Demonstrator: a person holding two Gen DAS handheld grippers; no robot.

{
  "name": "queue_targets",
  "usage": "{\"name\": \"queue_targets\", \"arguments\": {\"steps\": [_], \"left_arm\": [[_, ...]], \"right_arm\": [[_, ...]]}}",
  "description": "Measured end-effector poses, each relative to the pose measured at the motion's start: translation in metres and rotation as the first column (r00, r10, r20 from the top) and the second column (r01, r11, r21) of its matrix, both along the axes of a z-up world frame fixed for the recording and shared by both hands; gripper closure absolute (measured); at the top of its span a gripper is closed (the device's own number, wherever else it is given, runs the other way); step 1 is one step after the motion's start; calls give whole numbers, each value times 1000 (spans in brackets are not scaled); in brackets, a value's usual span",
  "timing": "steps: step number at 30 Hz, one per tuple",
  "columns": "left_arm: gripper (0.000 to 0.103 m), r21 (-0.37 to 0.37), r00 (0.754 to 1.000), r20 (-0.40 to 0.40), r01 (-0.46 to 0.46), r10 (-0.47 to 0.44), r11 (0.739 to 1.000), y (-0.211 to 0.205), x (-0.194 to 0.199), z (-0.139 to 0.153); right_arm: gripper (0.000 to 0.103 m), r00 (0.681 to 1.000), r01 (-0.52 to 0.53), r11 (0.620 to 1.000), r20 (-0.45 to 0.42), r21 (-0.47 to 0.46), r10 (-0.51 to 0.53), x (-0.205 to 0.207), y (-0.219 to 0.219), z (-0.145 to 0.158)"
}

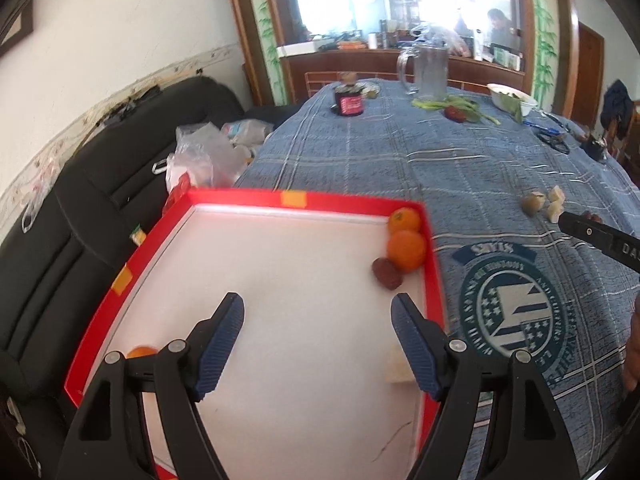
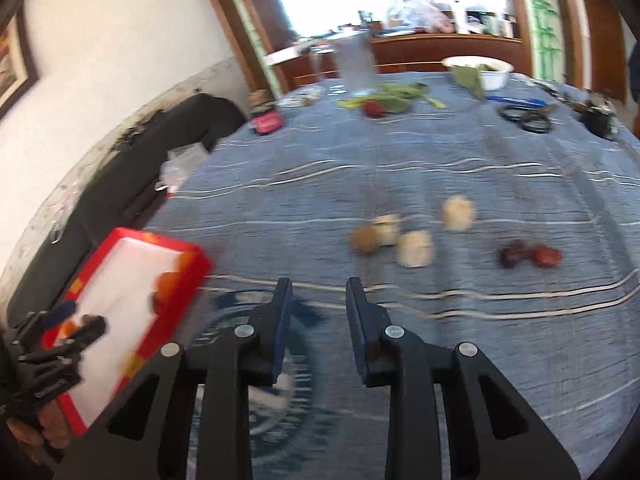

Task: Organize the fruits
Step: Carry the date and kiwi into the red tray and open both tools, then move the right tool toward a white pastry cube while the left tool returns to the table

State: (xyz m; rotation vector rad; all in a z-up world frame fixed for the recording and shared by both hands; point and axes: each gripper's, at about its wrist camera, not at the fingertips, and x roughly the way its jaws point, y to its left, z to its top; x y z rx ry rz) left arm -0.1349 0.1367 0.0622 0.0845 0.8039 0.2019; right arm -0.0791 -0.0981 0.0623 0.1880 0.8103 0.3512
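Note:
A red-rimmed white tray (image 1: 348,202) lies at the table's left edge. Two oranges (image 1: 406,249) and a dark red fruit (image 1: 386,274) sit in its far right corner. Another orange (image 1: 140,352) and a pale piece (image 1: 396,366) peek out behind my fingers. My left gripper (image 1: 318,304) hovers open over the tray with nothing between its fingers. My right gripper (image 2: 319,286) is open and empty above the blue tablecloth. Beyond it lie a brown round fruit (image 2: 363,239), three pale chunks (image 2: 415,254) and two dark red fruits (image 2: 513,254). The right wrist view is blurred.
At the table's far end stand a glass pitcher (image 1: 430,72), a dark jar with a red label (image 1: 349,104), a white bowl (image 1: 512,98), greens with a red fruit (image 1: 456,112) and scissors (image 1: 554,140). A black sofa (image 1: 80,220) with plastic bags (image 1: 204,156) borders the left.

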Motion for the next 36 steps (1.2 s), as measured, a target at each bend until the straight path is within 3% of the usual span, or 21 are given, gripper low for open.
{"name": "queue_targets", "arguments": {"steps": [9,19,22,25,31,36], "left_arm": [[26,55,995,13,94,-95,994,-46,30,8],[26,41,988,-53,148,-145,988,-83,59,-10],[26,34,985,-66,161,-159,986,-95,70,-13],[26,17,981,-68,184,-182,983,-107,82,-15],[26,-20,972,-84,221,-221,975,-130,108,-23],[26,-55,962,-108,246,-250,968,-147,125,-30]], "right_arm": [[73,996,83,994,-29,-75,-85,36,-26,-12],[71,997,52,996,-61,-73,-56,52,-20,-26],[79,995,55,996,-84,-76,-62,56,-22,-30],[79,995,65,995,-75,-76,-71,56,-27,-27],[79,989,142,990,-29,8,-142,51,-55,-9],[79,975,217,974,-68,62,-213,56,-81,-9]]}}
